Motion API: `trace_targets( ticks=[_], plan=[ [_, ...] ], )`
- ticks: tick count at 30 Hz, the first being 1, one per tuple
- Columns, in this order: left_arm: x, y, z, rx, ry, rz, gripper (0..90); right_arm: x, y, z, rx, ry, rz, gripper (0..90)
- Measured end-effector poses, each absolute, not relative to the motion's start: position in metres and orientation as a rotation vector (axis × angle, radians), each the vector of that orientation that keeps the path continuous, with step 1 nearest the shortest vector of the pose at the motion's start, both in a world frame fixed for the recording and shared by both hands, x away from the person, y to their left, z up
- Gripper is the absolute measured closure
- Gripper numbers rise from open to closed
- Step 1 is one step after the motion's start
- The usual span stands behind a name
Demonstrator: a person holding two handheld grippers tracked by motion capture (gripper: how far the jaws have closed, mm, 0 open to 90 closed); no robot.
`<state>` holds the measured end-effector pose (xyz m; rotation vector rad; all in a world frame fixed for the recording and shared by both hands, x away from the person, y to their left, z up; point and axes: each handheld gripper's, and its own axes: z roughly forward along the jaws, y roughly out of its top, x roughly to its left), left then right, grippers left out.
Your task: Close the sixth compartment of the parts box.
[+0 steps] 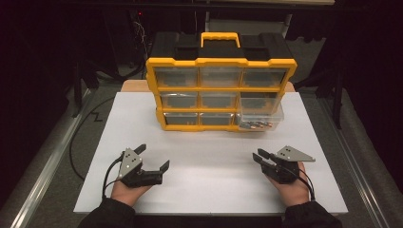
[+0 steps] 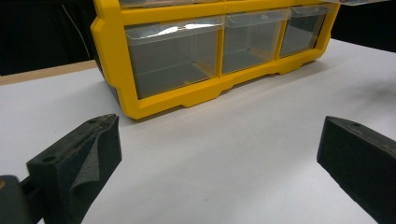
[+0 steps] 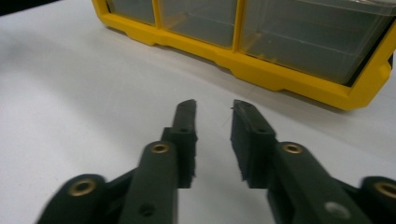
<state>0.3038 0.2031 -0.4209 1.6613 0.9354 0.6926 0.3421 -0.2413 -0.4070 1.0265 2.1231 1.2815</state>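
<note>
A yellow and black organizer (image 1: 221, 90) with clear drawers stands at the far middle of the white board (image 1: 214, 190). One drawer (image 1: 260, 114) at its lower right is pulled out and holds small copper-coloured pieces. My left gripper (image 1: 154, 157) rests near the front left, jaws wide open with nothing between them (image 2: 218, 126). My right gripper (image 1: 257, 156) rests near the front right; its jaws (image 3: 214, 105) stand a narrow gap apart with only bare board between them. Both point toward the organizer (image 2: 116, 60), whose yellow base (image 3: 280, 77) lies a short way ahead.
The white board lies on a grey table with metal rails (image 1: 45, 161) along both sides. A black cable (image 1: 76, 142) trails off the board's left edge. Dark surroundings lie beyond the organizer. Bare board stretches between the two grippers.
</note>
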Motion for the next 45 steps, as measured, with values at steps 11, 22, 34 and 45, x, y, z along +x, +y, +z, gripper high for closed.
trace_targets(
  ticks=[11, 22, 34, 45],
  plan=[
    [0.304, 0.203, -0.421, 1.666, 0.933, 0.691, 0.6, 0.342, -0.245, -0.402, 1.083, 2.048, 1.313, 90.0],
    [0.304, 0.203, -0.421, 1.667, 0.933, 0.69, 0.6, 0.341, -0.248, -0.394, 1.121, 1.979, 1.347, 90.0],
    [0.304, 0.204, -0.421, 1.663, 0.938, 0.69, 0.6, 0.348, -0.248, -0.375, 1.113, 1.947, 1.373, 90.0],
    [0.304, 0.206, -0.42, 1.655, 0.936, 0.692, 0.7, 0.359, -0.241, -0.36, 1.074, 1.936, 1.385, 90.0]
  ],
)
